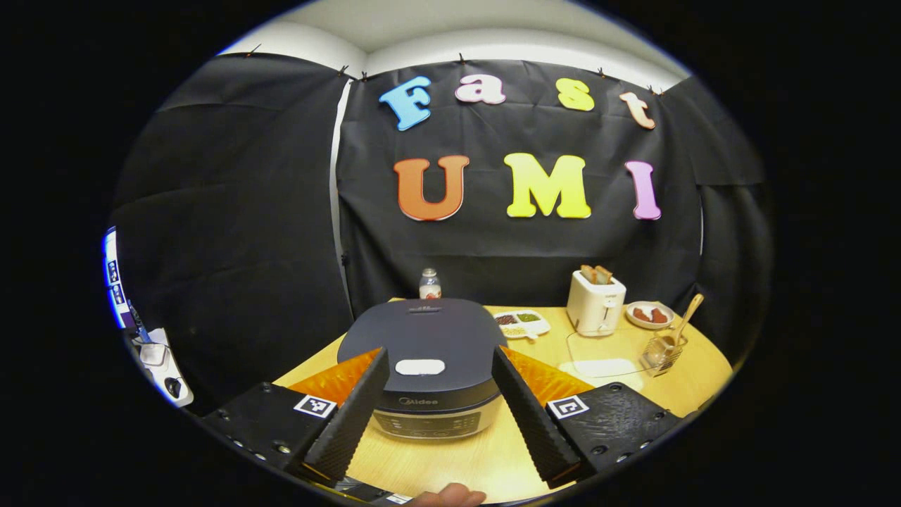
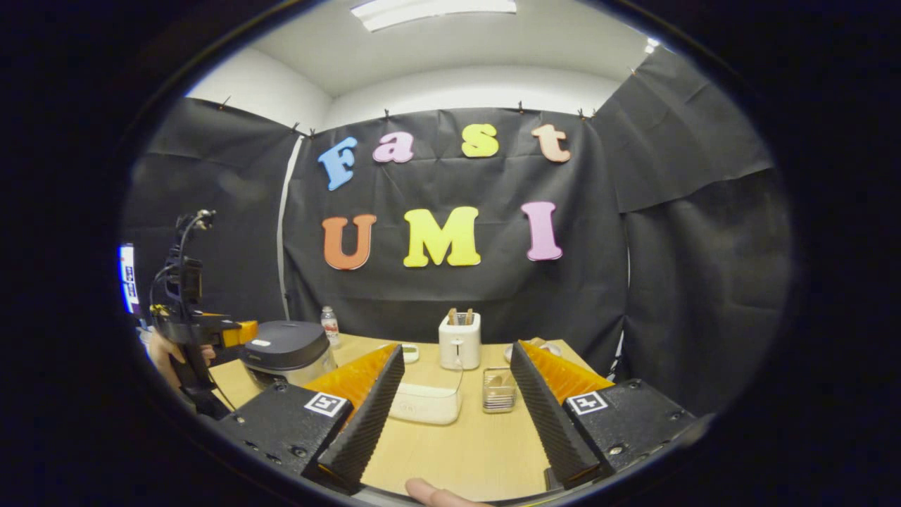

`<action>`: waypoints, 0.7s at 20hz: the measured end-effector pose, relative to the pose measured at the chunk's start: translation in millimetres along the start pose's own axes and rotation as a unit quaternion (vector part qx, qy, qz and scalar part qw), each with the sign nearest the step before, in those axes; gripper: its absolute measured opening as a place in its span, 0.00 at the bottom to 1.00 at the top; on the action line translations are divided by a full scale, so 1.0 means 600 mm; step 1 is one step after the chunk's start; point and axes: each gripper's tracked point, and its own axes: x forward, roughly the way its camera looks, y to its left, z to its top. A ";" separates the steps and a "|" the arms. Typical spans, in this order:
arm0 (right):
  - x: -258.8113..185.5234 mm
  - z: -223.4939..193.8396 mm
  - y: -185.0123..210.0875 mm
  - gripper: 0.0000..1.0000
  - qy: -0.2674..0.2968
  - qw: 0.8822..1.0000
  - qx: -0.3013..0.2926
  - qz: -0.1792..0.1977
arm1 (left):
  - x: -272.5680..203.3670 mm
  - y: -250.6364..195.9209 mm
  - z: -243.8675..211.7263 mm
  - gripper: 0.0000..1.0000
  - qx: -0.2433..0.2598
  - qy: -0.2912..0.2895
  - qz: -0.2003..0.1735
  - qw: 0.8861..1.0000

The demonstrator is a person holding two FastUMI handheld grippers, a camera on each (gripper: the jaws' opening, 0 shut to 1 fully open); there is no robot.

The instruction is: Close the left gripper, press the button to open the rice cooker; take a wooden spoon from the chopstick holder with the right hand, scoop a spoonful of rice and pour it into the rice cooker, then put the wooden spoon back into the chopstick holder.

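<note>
A: Left gripper [image 1: 436,401], state? 
B: Jaws spread wide, nothing between them. It hangs above the near edge of the table [image 1: 493,451], looking straight at the rice cooker [image 1: 426,352]. Seen from the right gripper view it sits at far left [image 2: 243,331], a hand [image 2: 163,355] on its handle, its tip just beside the cooker [image 2: 287,352]; cannot tell whether they touch.

A: Cooker lid? 
B: Down. White button [image 1: 420,367] on the lid's near side, unpressed as far as I can see.

A: Right gripper [image 2: 457,412]? 
B: Also wide, empty, over the near table edge.

A: Spoon? 
B: Wooden spoon [image 1: 686,317] stands tilted in the chopstick holder [image 1: 662,352], on the right side of the table. Clear rice container [image 1: 605,355] lies just left of the holder.

A: Other items? 
B: White toaster [image 1: 595,303] with bread behind the container, small plate [image 1: 649,315] to its right, divided dish [image 1: 522,322] and a bottle [image 1: 429,283] at the far side.
</note>
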 end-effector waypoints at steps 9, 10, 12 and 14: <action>-0.019 0.022 -0.037 0.98 -0.011 1.000 -0.002 -0.023 | -0.126 -0.061 0.114 0.93 -0.009 -0.069 -0.050 0.996; -0.019 0.023 -0.040 0.98 -0.011 1.000 -0.002 -0.025 | -0.141 -0.069 0.118 0.93 -0.017 -0.069 -0.057 0.996; -0.023 0.025 -0.042 0.98 -0.011 1.000 -0.003 -0.026 | -0.168 -0.078 0.123 0.93 -0.027 -0.076 -0.069 0.994; -0.024 0.027 -0.046 0.98 -0.011 1.000 -0.004 -0.028 | -0.187 -0.090 0.119 0.93 -0.027 -0.082 -0.082 0.993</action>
